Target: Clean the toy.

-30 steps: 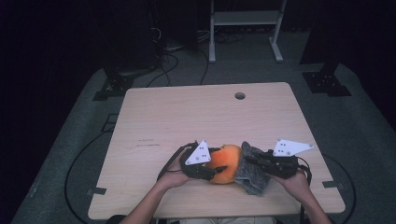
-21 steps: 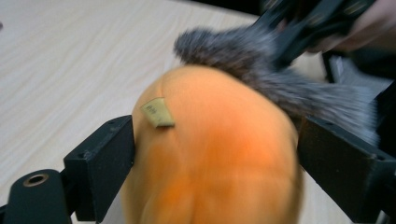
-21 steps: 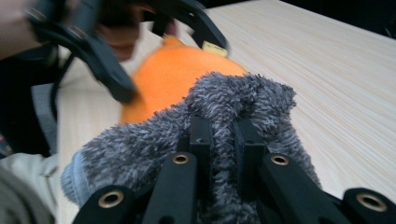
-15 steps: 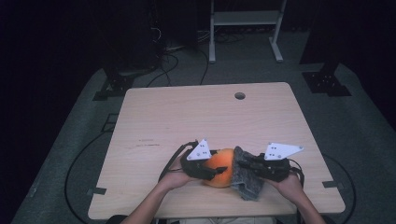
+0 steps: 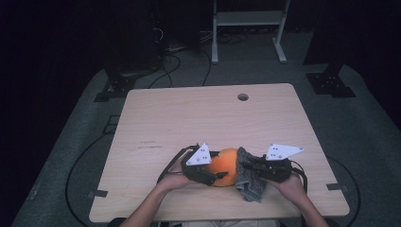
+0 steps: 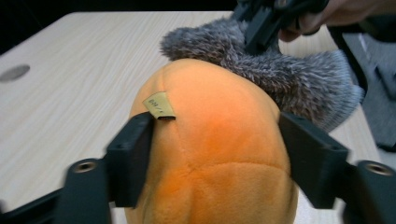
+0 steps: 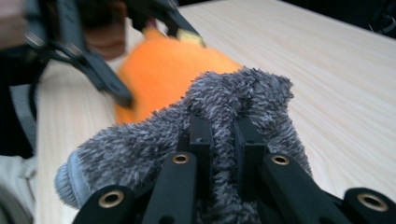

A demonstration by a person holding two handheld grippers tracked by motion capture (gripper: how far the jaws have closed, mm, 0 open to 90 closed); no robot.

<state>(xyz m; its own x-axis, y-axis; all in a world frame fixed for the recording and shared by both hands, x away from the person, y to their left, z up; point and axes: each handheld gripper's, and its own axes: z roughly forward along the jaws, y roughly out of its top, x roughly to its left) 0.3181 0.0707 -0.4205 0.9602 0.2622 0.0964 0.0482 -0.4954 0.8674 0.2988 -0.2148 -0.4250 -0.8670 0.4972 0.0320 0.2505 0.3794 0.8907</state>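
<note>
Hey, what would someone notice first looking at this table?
A bright orange plush ball near the table's front edge, between the jaws of the left gripper, which have just been opening. Against its right side, the right gripper pinches a fuzzy grey sock.

The far half of the tabletop (image 5: 189, 118) lies bare, broken by a small round hole (image 5: 243, 97) near its far edge, so passage there is free. Near the front edge the way is crowded: an orange plush ball (image 5: 226, 166) and a grey fuzzy sock (image 5: 249, 182) sit touching, flanked by the left hand-held gripper (image 5: 218, 176) and the right hand-held gripper (image 5: 245, 165). Bare strips remain at both front corners.
</note>
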